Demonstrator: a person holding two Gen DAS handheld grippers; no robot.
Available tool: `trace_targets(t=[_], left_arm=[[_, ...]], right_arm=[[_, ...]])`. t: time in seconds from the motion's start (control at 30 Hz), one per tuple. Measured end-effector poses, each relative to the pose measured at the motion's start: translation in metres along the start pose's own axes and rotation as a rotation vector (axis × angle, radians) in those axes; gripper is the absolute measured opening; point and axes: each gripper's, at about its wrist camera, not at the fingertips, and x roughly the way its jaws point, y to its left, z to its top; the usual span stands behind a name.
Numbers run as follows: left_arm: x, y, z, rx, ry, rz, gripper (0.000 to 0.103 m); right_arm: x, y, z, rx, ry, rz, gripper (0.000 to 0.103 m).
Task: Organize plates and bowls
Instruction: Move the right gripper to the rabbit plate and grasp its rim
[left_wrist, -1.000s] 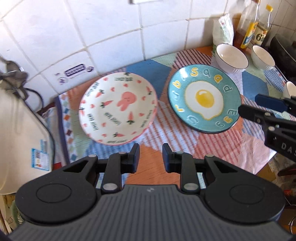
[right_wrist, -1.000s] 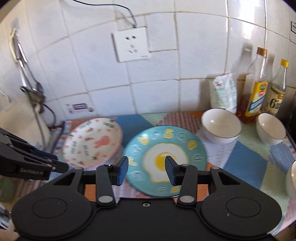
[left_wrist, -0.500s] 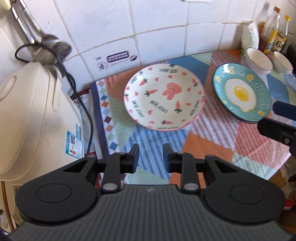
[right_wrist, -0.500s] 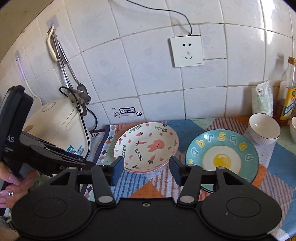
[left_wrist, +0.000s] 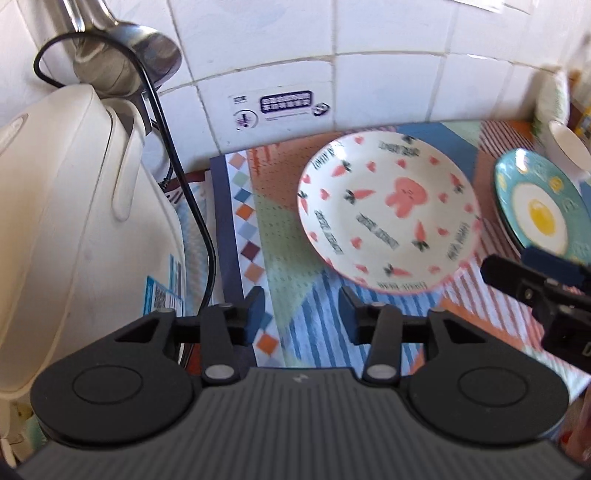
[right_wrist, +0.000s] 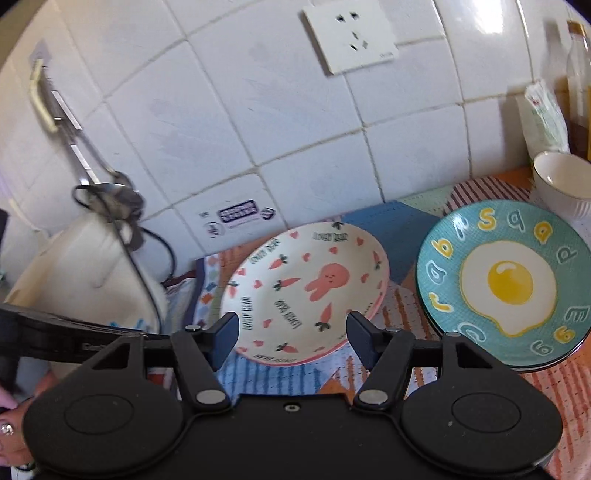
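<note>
A home kitchen counter, set against a white tiled wall. Against that wall stand a cream rice cooker, hanging ladles, an oil bottle and a socket. Patterned plates lie on a patchwork cloth below it.

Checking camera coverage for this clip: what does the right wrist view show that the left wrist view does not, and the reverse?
Only the right wrist view shows the white wall socket, the tall glass oil bottle and the whole teal fried-egg plate.

Only the left wrist view shows the blue label on the cream rice cooker clearly.

Both show the white bunny-and-carrot plate, the patchwork mat, the tile sticker, and empty, opening jaws on the left gripper and right gripper.
</note>
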Motion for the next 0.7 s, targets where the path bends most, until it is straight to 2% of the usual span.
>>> trace_targets(t=[0.17, 0.3, 0.37, 0.6, 0.63, 0.67, 0.7], left_arm=[[0.037, 0.005, 0.009, -0.086, 0.011, -0.011, 0.050], [0.066, 0.002, 0.016, -0.114, 0.024, 0.044, 0.051], [0.074, 0.003, 0.019, -0.124, 0.012, 0.037, 0.054], [0.097, -0.002, 0.025, -0.109, 0.010, 0.030, 0.054], [0.100, -0.002, 0.025, -0.106, 0.005, 0.019, 0.051], [0.101, -0.003, 0.024, -0.100, -0.001, -0.004, 0.036], [0.102, -0.003, 0.025, -0.098, -0.008, -0.045, 0.027]], right_arm=[[0.030, -0.021, -0.004, 0.155, 0.009, -0.055, 0.069], [0.048, -0.030, -0.009, 0.222, -0.017, -0.120, 0.069], [0.052, -0.035, -0.008, 0.258, -0.026, -0.118, 0.069], [0.068, -0.047, -0.012, 0.318, -0.014, -0.106, 0.067], [0.069, -0.048, -0.013, 0.330, -0.016, -0.096, 0.064], [0.070, -0.050, -0.014, 0.337, -0.023, -0.091, 0.053], [0.071, -0.051, -0.014, 0.332, -0.029, -0.090, 0.039]])
